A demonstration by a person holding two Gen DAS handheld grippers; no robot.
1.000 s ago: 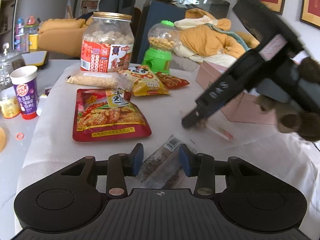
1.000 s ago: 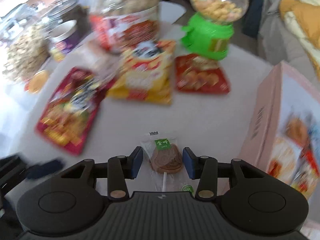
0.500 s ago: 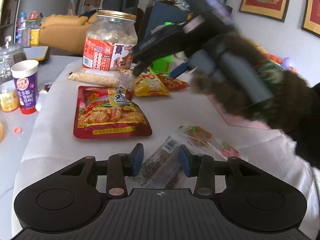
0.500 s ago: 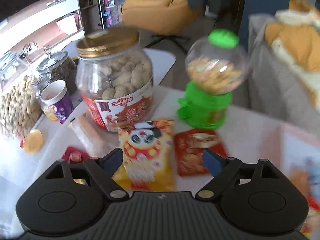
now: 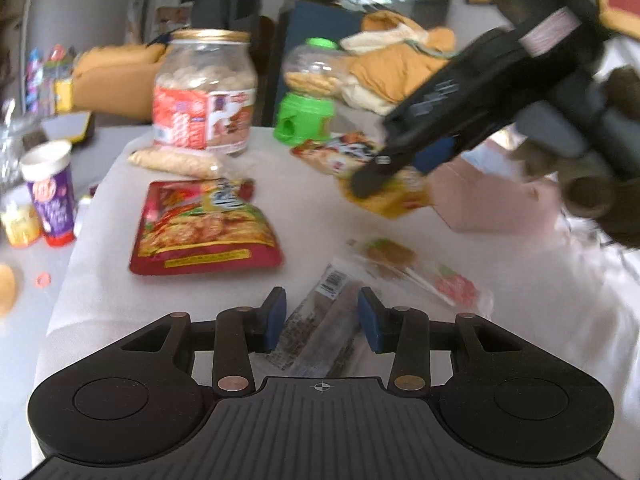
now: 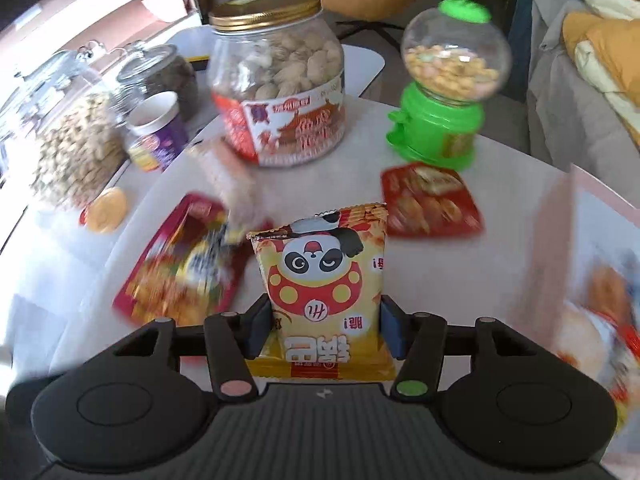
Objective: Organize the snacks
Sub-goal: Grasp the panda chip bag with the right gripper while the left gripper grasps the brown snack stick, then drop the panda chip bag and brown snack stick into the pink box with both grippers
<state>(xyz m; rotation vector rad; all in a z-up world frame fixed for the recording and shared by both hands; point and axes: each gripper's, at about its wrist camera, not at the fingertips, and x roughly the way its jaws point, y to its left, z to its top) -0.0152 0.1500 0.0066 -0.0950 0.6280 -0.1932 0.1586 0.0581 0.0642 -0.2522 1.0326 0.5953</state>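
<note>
My right gripper (image 6: 323, 330) is shut on a yellow panda snack bag (image 6: 324, 288) and holds it above the table; the bag also shows in the left wrist view (image 5: 384, 188), lifted under the right gripper (image 5: 372, 178). My left gripper (image 5: 322, 318) is shut on a clear-wrapped brown snack bar (image 5: 320, 328) low over the white cloth. A wrapped lollipop (image 5: 404, 264) lies just right of it. A large red snack pouch (image 5: 200, 228) lies at centre left. A small red packet (image 6: 432, 204) lies by the green dispenser.
A pink box (image 6: 592, 248) stands at the right with snacks inside. A peanut jar (image 6: 280, 84), a green candy dispenser (image 6: 444, 92), a clear pack of pale snacks (image 5: 176, 160), a purple cup (image 5: 50, 192) and glass jars (image 6: 68, 132) stand at the back and left.
My right gripper has closed on the panda bag and lifted it off the table toward the right. My left gripper still holds the snack bar in the same place.
</note>
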